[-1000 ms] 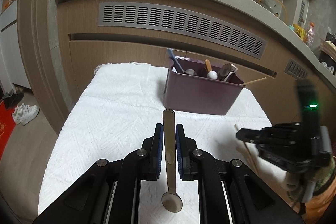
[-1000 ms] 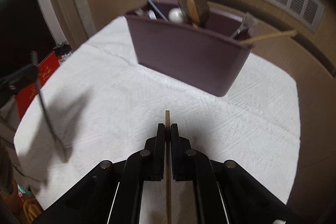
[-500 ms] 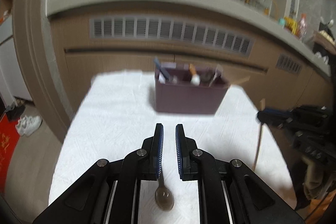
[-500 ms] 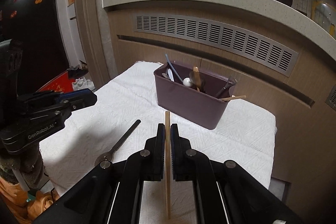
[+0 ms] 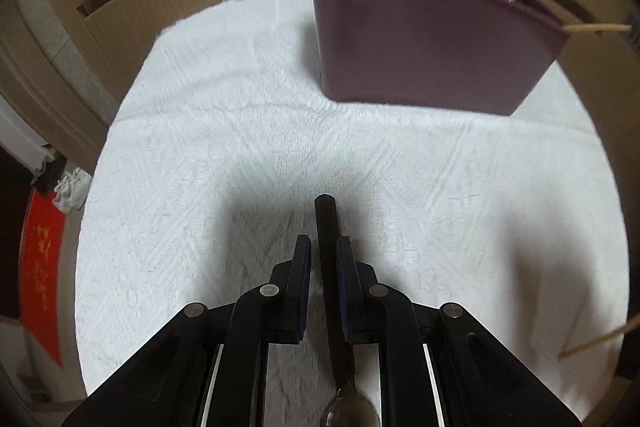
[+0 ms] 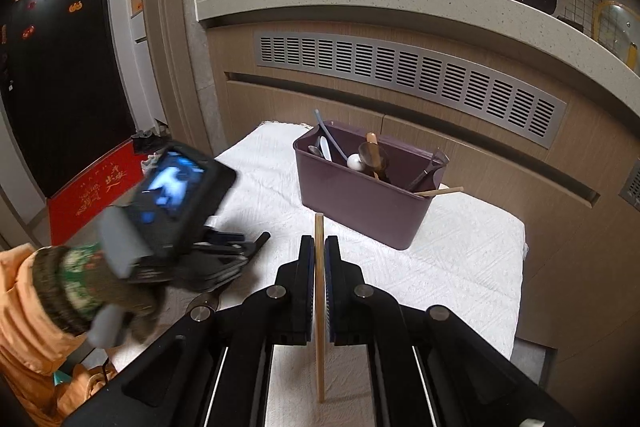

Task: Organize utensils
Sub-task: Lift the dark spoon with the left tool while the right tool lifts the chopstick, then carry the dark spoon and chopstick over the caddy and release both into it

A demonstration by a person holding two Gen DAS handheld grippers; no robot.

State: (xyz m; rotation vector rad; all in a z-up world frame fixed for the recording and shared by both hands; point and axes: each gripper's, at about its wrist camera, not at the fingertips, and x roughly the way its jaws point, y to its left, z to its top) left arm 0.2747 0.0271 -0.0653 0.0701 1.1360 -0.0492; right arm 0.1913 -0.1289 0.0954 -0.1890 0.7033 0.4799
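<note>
A dark-handled spoon (image 5: 326, 227) lies on the white towel (image 5: 200, 147), its bowl toward the camera. My left gripper (image 5: 323, 243) is low over it and tilted steeply down. Its jaws straddle the handle and are opening, with a gap on the left side. In the right wrist view the left gripper (image 6: 224, 247) is blurred, and the spoon handle (image 6: 262, 239) pokes out past it. My right gripper (image 6: 319, 245) is shut on a wooden chopstick (image 6: 319, 287), held above the towel in front of the purple bin (image 6: 360, 203). Several utensils stand in that bin (image 5: 420, 39).
Behind the table runs a wooden counter front with a grey vent grille (image 6: 400, 75). A red mat (image 6: 88, 187) and shoes (image 5: 72, 187) are on the floor at left. A gloved hand with an orange sleeve (image 6: 24, 307) holds the left gripper.
The left gripper let the spoon go onto the towel, then dropped and tipped down over its handle. The right gripper rose with the chopstick and backed away from the bin.
</note>
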